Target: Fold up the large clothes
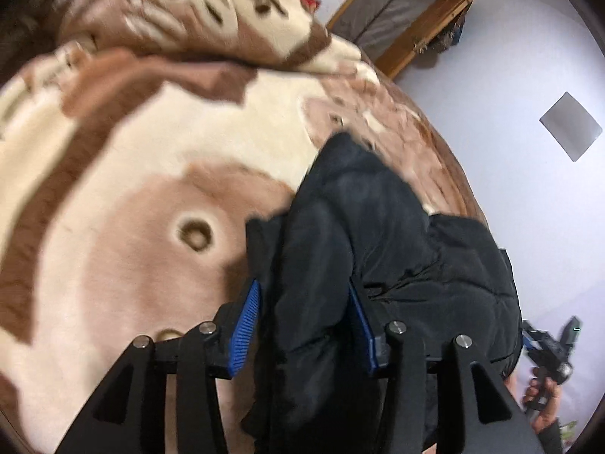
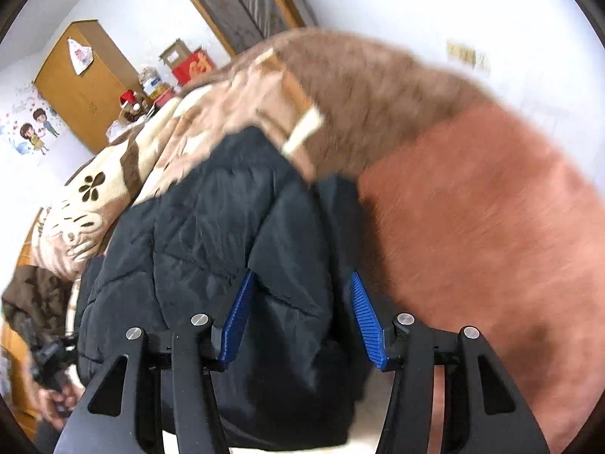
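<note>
A black quilted jacket (image 1: 382, 234) lies on a bed covered by a plush blanket (image 1: 124, 174) in cream and brown with cartoon animal shapes. In the left wrist view the jacket fills the lower centre and right of the frame, its puffy folds running from the middle of the picture down between the fingers of the left tool (image 1: 304, 321). The blue ribbed pads (image 1: 247, 325) stand apart with the dark fabric bulging between them; the cloth brushes both pads, yet whether they press on it cannot be told from this blurred frame. At the lower right edge of that view a hand (image 1: 542, 397) holds the right tool (image 1: 556, 344), seen small and from the side.

In the right wrist view the jacket sits in the centre and lower left, its stitched panels clearly visible, and a thick fold passes between the fingers of the right tool (image 2: 302, 314). These blue pads (image 2: 365, 317) also stand well apart: the left one lies against the fabric, while the right one appears to have a narrow gap beside it. The blanket's reddish-brown part (image 2: 472, 227) fills the right of the frame, blurred. At the upper left stand a wooden wardrobe (image 2: 87, 83) and a red box (image 2: 193, 66) against a white wall (image 2: 435, 7).
</note>
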A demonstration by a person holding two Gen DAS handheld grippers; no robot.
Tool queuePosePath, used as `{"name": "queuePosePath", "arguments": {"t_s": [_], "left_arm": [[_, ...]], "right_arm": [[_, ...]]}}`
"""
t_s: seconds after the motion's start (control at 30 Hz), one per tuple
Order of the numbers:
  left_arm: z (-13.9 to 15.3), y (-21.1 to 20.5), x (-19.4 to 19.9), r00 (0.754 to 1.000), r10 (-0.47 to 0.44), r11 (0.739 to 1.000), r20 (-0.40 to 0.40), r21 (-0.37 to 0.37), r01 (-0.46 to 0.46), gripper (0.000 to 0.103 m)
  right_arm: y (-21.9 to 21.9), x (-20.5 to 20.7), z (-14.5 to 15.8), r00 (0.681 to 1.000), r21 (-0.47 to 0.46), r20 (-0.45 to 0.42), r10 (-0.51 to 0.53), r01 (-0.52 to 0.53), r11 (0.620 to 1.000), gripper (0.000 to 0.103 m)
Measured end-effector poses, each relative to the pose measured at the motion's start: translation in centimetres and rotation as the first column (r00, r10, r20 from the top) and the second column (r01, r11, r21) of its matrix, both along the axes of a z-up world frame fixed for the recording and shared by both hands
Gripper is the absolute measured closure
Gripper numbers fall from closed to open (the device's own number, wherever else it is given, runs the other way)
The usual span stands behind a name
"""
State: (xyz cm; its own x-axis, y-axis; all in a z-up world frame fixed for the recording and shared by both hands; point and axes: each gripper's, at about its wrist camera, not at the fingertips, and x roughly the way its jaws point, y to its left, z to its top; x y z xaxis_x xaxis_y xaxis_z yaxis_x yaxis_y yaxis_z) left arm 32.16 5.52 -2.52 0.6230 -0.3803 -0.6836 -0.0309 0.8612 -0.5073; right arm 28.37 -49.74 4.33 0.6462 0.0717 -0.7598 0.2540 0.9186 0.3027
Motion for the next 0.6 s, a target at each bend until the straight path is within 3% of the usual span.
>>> {"name": "queuePosePath", "arguments": {"t_s": [0.13, 0.27, 0.4, 0.47, 0.6], "left_arm": [[3.4, -0.3, -0.8, 0.994, 0.034, 0.998, 0.104, 0.047, -0.039, 0.056], [4.7, -4.9, 1.6, 0.986, -0.085, 0.988, 0.144, 0.141, 0.065, 0.056], [1.0, -8.6, 5.0, 0.991, -0.127, 0.963, 0.048, 0.245, 0.112, 0.055], [-0.8, -8.8, 5.5, 0.991, -0.127, 0.962, 0.04, 0.251, 0.113, 0.055], [-0.6, -9.0, 5.3, 0.992, -0.12, 0.961, 0.038, 0.256, 0.106, 0.055]], "right_arm": [[2.0, 0.2, 3.0, 0.997, -0.095, 0.079, 0.017, -0.009, 0.995, 0.05], [5.2, 3.2, 1.2, 0.995, -0.209, 0.0, 0.104, -0.102, 0.973, 0.05], [4.8, 6.2, -4.7, 0.983, -0.221, -0.16, 0.095, -0.129, 0.967, 0.05], [4.7, 6.1, -5.5, 0.984, -0.228, -0.15, 0.096, -0.128, 0.965, 0.05], [4.9, 5.7, -5.1, 0.985, -0.241, -0.15, 0.083, -0.118, 0.963, 0.05]]}}
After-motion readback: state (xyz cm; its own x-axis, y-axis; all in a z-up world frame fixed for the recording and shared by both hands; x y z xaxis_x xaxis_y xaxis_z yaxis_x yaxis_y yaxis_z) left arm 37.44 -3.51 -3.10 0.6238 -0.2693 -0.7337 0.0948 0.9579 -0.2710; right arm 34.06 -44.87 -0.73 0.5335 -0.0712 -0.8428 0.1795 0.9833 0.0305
